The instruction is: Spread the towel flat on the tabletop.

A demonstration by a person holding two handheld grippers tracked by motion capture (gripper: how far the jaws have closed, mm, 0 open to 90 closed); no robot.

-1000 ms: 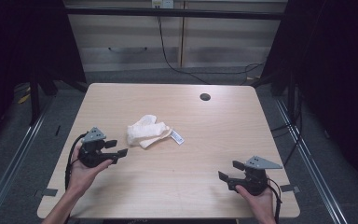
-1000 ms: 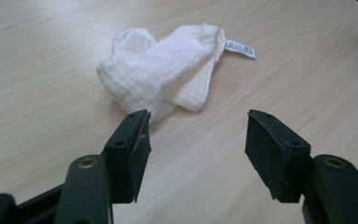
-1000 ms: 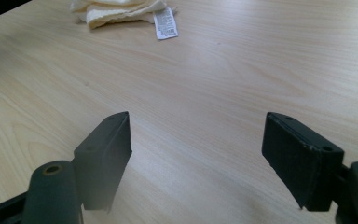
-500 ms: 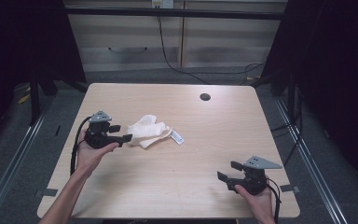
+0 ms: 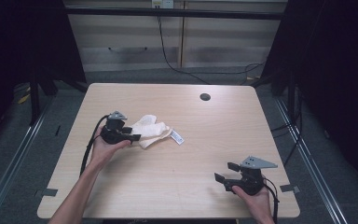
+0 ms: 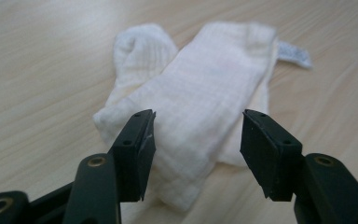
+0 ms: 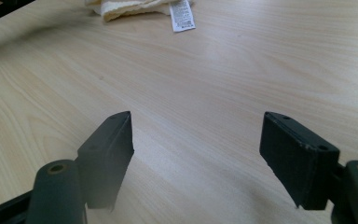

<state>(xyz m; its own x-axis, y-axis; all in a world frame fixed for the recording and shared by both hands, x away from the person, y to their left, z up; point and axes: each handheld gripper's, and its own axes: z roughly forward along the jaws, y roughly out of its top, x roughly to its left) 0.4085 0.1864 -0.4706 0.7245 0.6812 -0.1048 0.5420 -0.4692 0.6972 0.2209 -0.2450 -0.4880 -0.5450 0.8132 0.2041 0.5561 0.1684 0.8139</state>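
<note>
Left gripper view: left claw (image 6: 196,154) low over the worktop, jaws standing apart with nothing pressed between them; they have just been closing a little, and the near end of the sock lies in the gap, pads not yet on it.
Thing in hand: white sock (image 6: 200,112), folded flat, lying just ahead of the left claw and partly between its jaws.
Long axis: sock runs away from the left claw, slanting up and right in this view toward its label (image 6: 294,53); the claw looks nearly along that length, so the jaws straddle the sock's width.
Second layer: a shorter rounded lobe of the sock pokes out to the left of the main strip, touching it.
High view, nearer hand: left claw (image 5: 131,137) touches the sock's (image 5: 154,132) left end; right claw (image 5: 225,172) sits well apart, near the worktop's front right corner.
Right claw state: jaws wide apart over bare wood, holding nothing; right gripper view shows sock edge and label (image 7: 182,14) far off at the top.
Judgement: the pinch falls to the left hand; a slight push forward and a squeeze would catch the near end.
Surface: pale wood-grain worktop (image 5: 205,140), smooth, with a small dark round hole (image 5: 205,97) near the far edge.
Room: dark curtains at both sides, pale cabinet fronts behind, cables trailing on a grey floor.
</note>
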